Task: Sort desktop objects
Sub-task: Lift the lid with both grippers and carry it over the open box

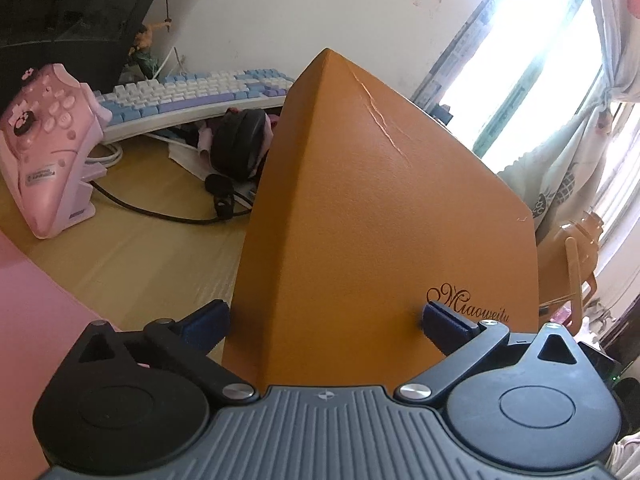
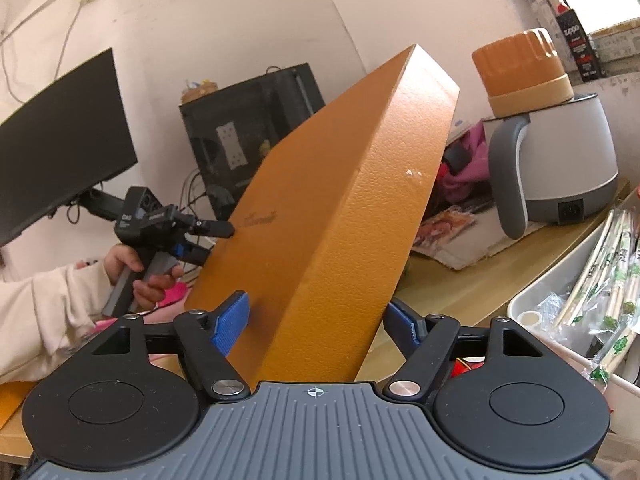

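Orange box (image 1: 372,216): held up off the surface (image 1: 132,256), tilted, one corner pointing away from me; script lettering on its broad face.
Left gripper (image 1: 326,320): my jaws clamped on the box, one blue pad on the broad lettered face, the other on the narrower side.
Right gripper (image 2: 320,316): my jaws clamped on another edge of the same box, a blue pad pressed on each side (I see the left gripper from here too, in my hand (image 2: 136,272), its tip against the lettered face).
Pink controller (image 1: 48,148): upright on its stand, left of the box, well apart from it.
Keyboard (image 1: 192,92): white, blue and purple keys, propped behind the controller, black headphones (image 1: 240,144) beneath its edge.
Monitor (image 2: 60,144): dark, on an arm at far left.
Kettle (image 2: 560,164): white and grey, right of the box, an orange jar (image 2: 520,68) on top.
Bin (image 2: 540,300): at right, holding wrapped chopsticks (image 2: 608,288).
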Action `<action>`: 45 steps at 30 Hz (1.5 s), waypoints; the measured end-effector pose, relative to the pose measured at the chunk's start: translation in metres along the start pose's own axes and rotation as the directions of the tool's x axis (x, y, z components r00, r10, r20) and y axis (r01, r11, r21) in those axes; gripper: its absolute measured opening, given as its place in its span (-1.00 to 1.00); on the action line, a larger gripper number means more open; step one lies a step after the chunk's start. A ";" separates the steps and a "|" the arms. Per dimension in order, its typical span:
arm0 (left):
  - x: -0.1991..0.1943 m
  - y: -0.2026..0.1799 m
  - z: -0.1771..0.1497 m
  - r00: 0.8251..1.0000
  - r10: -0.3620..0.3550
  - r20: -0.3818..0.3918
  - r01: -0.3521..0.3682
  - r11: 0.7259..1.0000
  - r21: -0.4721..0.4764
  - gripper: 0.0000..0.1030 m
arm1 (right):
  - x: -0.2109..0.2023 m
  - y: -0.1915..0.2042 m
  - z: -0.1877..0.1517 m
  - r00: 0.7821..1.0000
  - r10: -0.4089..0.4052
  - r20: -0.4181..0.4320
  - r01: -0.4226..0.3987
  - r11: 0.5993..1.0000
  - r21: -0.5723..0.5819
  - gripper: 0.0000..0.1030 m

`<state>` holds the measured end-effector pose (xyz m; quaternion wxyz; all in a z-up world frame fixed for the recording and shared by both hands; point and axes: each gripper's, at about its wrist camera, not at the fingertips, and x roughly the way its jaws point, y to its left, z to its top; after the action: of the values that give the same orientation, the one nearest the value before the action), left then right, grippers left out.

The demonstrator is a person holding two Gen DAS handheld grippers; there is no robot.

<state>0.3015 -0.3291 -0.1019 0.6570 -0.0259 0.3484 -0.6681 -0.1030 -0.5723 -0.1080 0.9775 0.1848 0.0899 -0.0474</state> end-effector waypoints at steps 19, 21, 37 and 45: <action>-0.048 -0.052 0.003 0.993 0.067 0.097 -0.070 0.997 0.034 0.90 | -0.015 0.009 0.031 0.998 0.061 0.005 -0.061 0.996 0.072 0.46; -0.060 -0.063 0.004 0.990 0.078 0.117 -0.083 0.996 0.037 0.90 | -0.018 0.014 0.039 0.997 0.075 0.008 -0.076 0.995 0.065 0.46; -0.205 -0.162 -0.034 0.886 0.282 0.368 -0.304 0.953 0.002 0.90 | -0.029 0.080 0.093 0.960 0.279 0.022 -0.279 0.960 -0.012 0.45; -0.273 -0.214 -0.063 0.785 0.404 0.470 -0.435 0.899 -0.047 0.90 | -0.016 0.131 0.107 0.902 0.431 -0.021 -0.432 0.901 -0.039 0.44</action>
<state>0.1232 -0.0797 0.0731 0.8537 -0.0875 0.1548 -0.4895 -0.0852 -0.4895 0.0389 0.9670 0.1795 0.0534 0.1730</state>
